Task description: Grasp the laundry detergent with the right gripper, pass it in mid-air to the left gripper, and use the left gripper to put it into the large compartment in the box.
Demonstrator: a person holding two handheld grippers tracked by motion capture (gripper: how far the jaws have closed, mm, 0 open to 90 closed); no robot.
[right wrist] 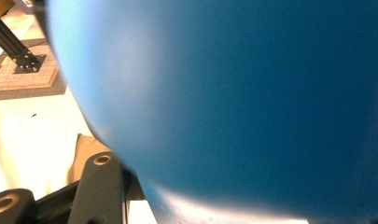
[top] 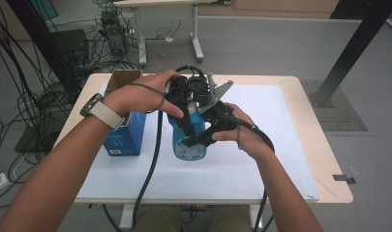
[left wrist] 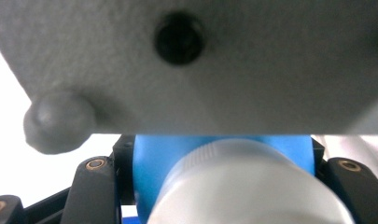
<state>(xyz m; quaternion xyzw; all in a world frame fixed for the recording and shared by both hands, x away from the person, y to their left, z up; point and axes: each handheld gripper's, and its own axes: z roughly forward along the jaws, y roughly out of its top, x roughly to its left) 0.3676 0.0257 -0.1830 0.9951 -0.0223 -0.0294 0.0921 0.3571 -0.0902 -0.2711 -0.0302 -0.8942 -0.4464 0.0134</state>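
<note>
A blue bottle (top: 188, 143) stands upright on the white sheet (top: 266, 164) at the table's middle. My left gripper (top: 192, 107) comes in from the left and is shut on the bottle's white ribbed cap (left wrist: 252, 184), which sits between its jaws in the left gripper view; the blue shoulder (left wrist: 158, 161) shows behind it. My right gripper (top: 207, 135) reaches in from the right and is shut on the bottle's body (right wrist: 247, 102). One of its fingers (right wrist: 100, 186) lies against the blue wall. Its grey plate (left wrist: 224, 70) hangs just above the cap.
A blue carton with open brown flaps (top: 127, 133) stands just left of the bottle, under my left forearm. The wooden table edge (top: 331, 164) runs along the right. Cables (top: 34, 101) cover the floor at left, and a black post (top: 353, 48) rises at right.
</note>
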